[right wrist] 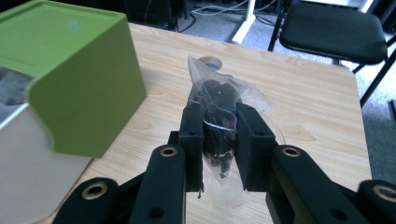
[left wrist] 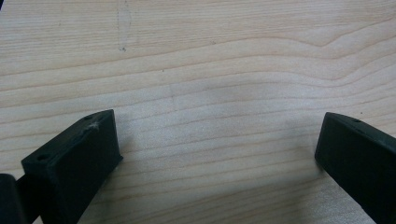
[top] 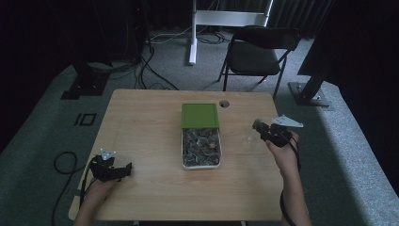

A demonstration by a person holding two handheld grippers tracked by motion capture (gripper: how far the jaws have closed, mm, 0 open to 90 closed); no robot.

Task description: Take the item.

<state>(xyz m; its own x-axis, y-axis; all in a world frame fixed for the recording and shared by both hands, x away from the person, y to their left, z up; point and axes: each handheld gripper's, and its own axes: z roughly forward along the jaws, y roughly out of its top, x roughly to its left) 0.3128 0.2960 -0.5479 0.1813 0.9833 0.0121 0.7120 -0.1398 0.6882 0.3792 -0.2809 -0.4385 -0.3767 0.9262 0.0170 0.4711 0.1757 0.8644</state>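
My right gripper is shut on a small clear plastic packet with dark contents, held above the table to the right of the box. In the high view this gripper sits right of the white box, and the clear packet shows faintly beside its tips. The box holds several similar packets, and its green lid is slid toward the far end; the lid looms at left in the right gripper view. My left gripper rests open over bare wood, near the table's front left.
A round cable hole lies in the wooden table behind the box. A black folding chair and a white stand are beyond the far edge. Cables run across the floor.
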